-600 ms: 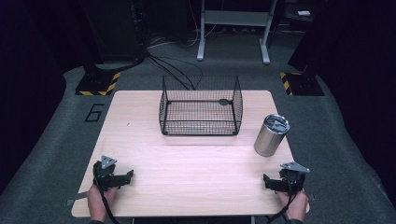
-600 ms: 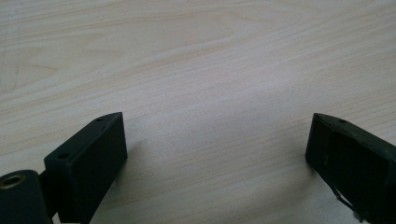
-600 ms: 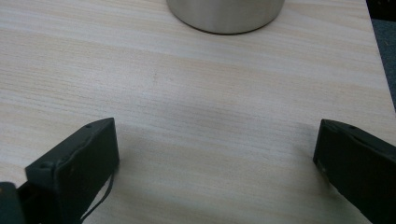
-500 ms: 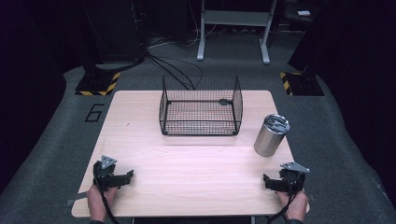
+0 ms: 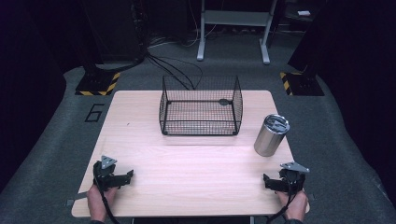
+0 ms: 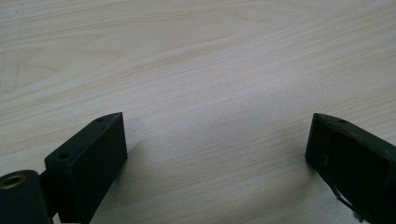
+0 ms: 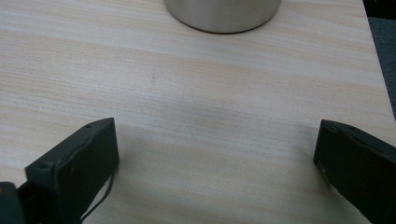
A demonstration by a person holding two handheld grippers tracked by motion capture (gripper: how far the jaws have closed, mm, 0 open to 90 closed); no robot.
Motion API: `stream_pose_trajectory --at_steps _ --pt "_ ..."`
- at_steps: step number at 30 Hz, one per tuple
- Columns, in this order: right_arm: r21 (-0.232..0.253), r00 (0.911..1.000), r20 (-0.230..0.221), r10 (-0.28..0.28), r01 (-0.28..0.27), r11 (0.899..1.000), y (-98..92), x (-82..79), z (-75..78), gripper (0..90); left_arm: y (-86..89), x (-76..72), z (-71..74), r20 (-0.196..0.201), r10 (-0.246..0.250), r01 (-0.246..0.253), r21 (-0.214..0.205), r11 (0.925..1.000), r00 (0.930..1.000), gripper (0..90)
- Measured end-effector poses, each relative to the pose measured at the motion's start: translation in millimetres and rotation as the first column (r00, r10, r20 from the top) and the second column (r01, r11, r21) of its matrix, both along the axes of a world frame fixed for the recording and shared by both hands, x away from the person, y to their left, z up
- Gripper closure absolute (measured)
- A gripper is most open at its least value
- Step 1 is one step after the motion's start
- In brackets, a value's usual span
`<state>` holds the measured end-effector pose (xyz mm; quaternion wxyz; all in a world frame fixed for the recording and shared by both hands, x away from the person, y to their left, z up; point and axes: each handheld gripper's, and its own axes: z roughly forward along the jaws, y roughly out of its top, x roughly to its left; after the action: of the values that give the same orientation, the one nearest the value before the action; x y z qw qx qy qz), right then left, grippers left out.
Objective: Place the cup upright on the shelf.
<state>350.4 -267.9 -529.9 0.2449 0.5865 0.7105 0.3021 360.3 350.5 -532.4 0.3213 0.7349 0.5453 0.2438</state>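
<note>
Pale desk [image 5: 196, 163] carries our left tongs [image 5: 122, 177] and right tongs [image 5: 271, 181], wide open, empty, poised near the steel tumbler [image 5: 271, 135]

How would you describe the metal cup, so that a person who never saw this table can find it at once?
Look at the light wooden table and find the black wire basket at its far middle. To the right of the basket, near the table's right edge and ahead of the right tool, stands the metal cup. It is the one shiny, solid cylinder with a lid; the basket is open black mesh.
</note>
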Motion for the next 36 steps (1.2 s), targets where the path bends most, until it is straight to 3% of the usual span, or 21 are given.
stream_pose_trajectory --at_steps 6,12,36 --pt "-0.007 0.9998 -0.017 -0.001 0.001 1.0 -0.6 1.7 1.4 0.0 0.0 0.1 0.0 0.0 0.0 0.0 0.0 1.0 1.0 5.4" --pt "0.017 0.9996 -0.025 -0.017 0.017 1.0 -2.1 1.4 3.7 0.0 0.1 0.1 0.1 0.0 -0.001 0.001 0.001 1.0 1.0 5.4" --pt "0.026 0.9997 0.023 -0.011 0.01 1.0 6.4 2.5 45.9 0.0 0.6 0.0 0.8 -0.009 -0.006 0.006 0.003 1.0 0.9999 5.4"
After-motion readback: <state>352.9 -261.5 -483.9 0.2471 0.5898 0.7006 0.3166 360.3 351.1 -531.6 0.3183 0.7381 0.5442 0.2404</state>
